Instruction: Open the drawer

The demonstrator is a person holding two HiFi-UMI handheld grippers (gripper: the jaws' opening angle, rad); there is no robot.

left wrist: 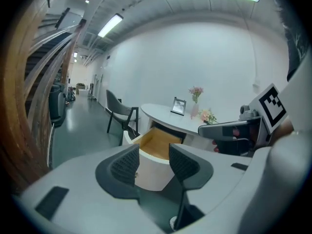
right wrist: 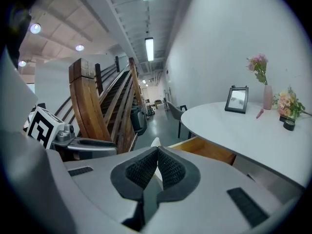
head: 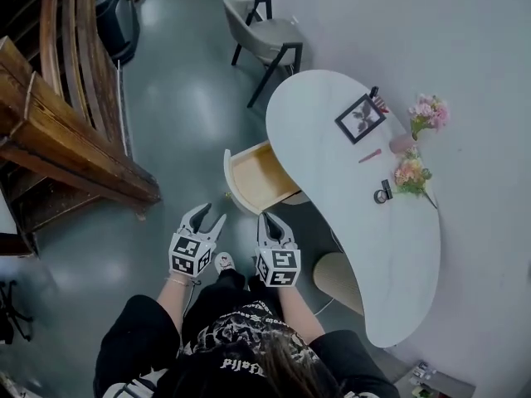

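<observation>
Drawer (head: 259, 177) stood open beneath white table (head: 357, 230), centre frame, over grey floor (head: 182, 106). Left gripper (head: 206, 217) jaws were spread; right gripper (head: 270, 220) jaws were pressed together.

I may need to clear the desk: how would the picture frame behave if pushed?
The frame stands upright and thin, so a push near its top would probably tip it. It looks rigid and likely light. Its front looks glossy, perhaps glass, so maybe fragile.
</observation>
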